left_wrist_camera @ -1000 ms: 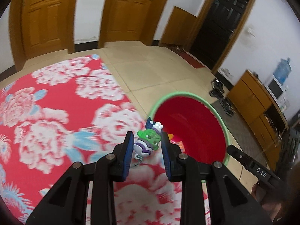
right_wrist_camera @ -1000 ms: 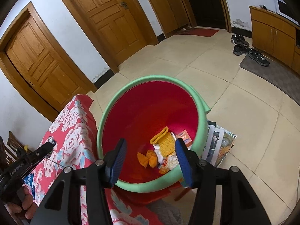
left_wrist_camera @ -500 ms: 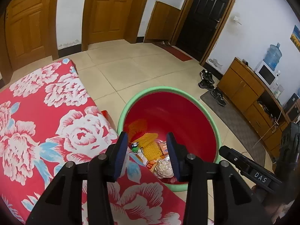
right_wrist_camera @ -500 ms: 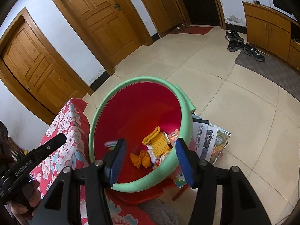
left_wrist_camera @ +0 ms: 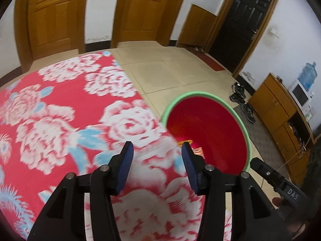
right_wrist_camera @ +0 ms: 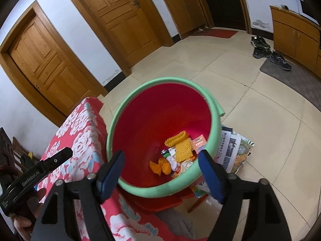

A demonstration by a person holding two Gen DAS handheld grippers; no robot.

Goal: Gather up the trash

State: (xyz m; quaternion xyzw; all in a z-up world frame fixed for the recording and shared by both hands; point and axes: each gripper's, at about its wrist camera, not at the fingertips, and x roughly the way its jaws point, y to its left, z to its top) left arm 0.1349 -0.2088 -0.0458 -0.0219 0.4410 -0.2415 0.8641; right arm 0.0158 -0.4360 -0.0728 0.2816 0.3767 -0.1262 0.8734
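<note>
A red bucket (right_wrist_camera: 160, 80) with a green foam rim stands beside the table, also in the left wrist view (left_wrist_camera: 202, 94). Trash lies at its bottom: a yellow knitted piece (right_wrist_camera: 180, 142), an orange lump (right_wrist_camera: 160, 165), a small green toy (right_wrist_camera: 165, 152) and wrappers. My left gripper (left_wrist_camera: 156, 146) hovers over the floral tablecloth (left_wrist_camera: 60, 110), left of the bucket. Its jaws are opening and nothing is between them. My right gripper (right_wrist_camera: 161, 154) hangs above the bucket's near rim, its jaws opening too, holding nothing.
The bucket rests on a red stool (right_wrist_camera: 166, 202), with newspapers (right_wrist_camera: 234, 150) on the tile floor next to it. Shoes (right_wrist_camera: 260, 48) and a wooden cabinet (left_wrist_camera: 280, 108) line the far wall. Wooden doors stand behind the table.
The left gripper held a green and white toy, swung over the bucket and let it go, then came back over the cloth with wider jaws. The right jaws have spread wider.
</note>
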